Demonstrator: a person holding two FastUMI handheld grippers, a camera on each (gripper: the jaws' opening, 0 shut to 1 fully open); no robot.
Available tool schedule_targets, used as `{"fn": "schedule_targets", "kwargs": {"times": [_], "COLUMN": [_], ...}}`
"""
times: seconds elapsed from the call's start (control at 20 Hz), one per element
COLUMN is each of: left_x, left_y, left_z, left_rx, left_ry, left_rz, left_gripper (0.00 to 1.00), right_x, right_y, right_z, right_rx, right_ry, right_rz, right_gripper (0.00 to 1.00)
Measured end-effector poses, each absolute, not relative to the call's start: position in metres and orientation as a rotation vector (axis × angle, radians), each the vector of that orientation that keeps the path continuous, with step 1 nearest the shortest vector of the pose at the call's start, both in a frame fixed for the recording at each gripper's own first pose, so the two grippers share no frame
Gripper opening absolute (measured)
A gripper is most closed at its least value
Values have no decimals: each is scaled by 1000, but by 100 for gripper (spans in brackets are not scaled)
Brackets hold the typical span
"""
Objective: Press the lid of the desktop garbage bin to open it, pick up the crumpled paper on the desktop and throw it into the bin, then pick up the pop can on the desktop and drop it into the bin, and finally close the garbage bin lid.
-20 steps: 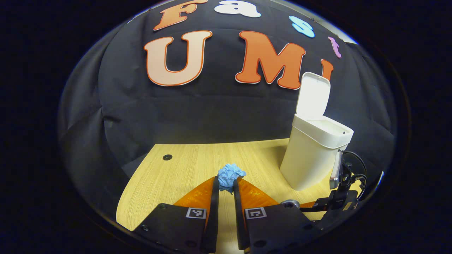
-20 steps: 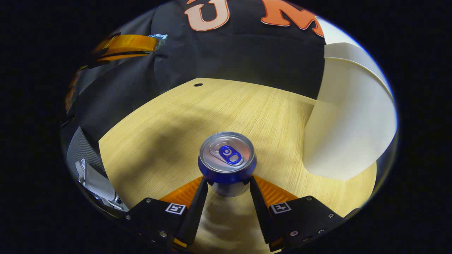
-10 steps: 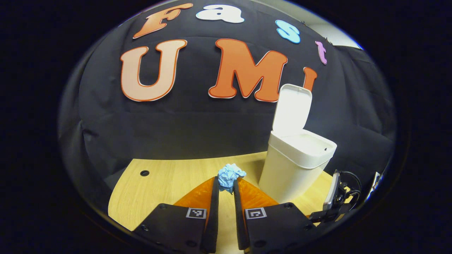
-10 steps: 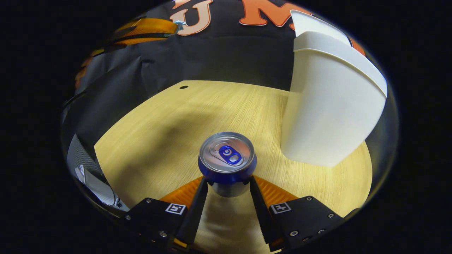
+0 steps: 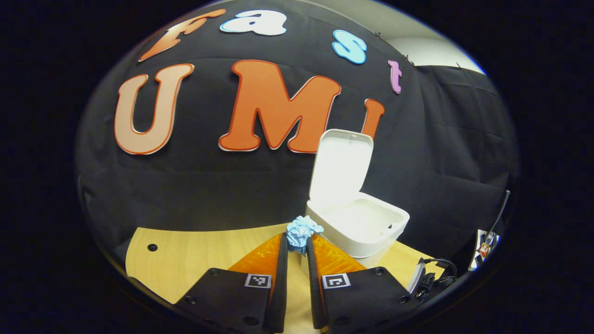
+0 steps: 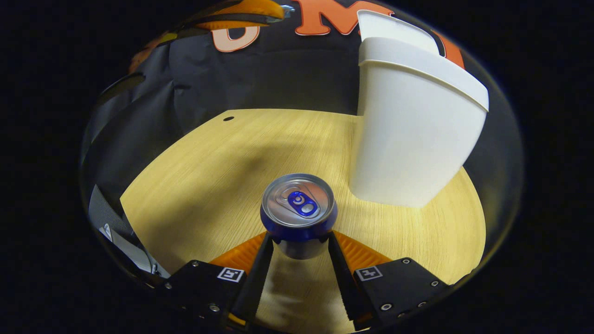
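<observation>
Left gripper [image 5: 297,243] is up in the air, fingers pinched tight on the blue paper ball [image 5: 302,230], and the bin [image 5: 359,227] sits just past it at about two o'clock, mouth wide open, lid [image 5: 342,169] standing upright at the back. The ball looks short of the near rim, not yet over the opening. Let go here and, by my reckoning, it clips the edge and rolls onto the table [image 5: 195,260].

Over in the right gripper view, the right gripper [image 6: 299,243] has both fingers clamped on the soda can [image 6: 298,211], low on its body, can upright and seemingly lifted clear of the wood. The bin's white wall [image 6: 408,134] towers at one to two o'clock, rim high above the can.

Here's the danger: two loaded hands heading for one small opening. The left gripper's fingers [image 6: 241,11] show at eleven o'clock up top, so a crossing near the rim could knock them together. A bump on that raised lid might swing it shut early. And a low grip on a smooth can may let it tip when tilted over the rim.
</observation>
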State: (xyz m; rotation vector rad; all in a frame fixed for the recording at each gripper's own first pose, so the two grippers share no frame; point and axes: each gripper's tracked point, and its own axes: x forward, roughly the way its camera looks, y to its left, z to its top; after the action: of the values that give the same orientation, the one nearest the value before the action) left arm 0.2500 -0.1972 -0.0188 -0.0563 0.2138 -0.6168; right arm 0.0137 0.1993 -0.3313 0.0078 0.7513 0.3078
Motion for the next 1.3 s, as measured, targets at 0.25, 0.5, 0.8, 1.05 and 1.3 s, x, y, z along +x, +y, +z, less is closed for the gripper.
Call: {"fn": "schedule_targets", "kwargs": {"times": [0.25,0.5,0.8,1.05,1.3], "left_x": [255,263,267,269,274], "left_y": [-250,-292,-328,-342,-344], "left_z": [-17,-20,-34,-34,-43], "left_rx": [-49,-18,18,60,65], "left_ry": [228,241,267,256,276], "left_rz": [-738,-812,-852,-852,-839], "left_gripper": [25,26,25,26,30], "right_x": [11,1,-1,0,-2], "right_y": [184,164,151,143,140], "right_z": [-332,-335,-335,-336,-334], "right_rx": [40,73,94,107,113], "right_ry": [754,766,773,776,775], "right_rz": [250,192,147,126,118], "right_gripper": [76,72,72,72,72]}}
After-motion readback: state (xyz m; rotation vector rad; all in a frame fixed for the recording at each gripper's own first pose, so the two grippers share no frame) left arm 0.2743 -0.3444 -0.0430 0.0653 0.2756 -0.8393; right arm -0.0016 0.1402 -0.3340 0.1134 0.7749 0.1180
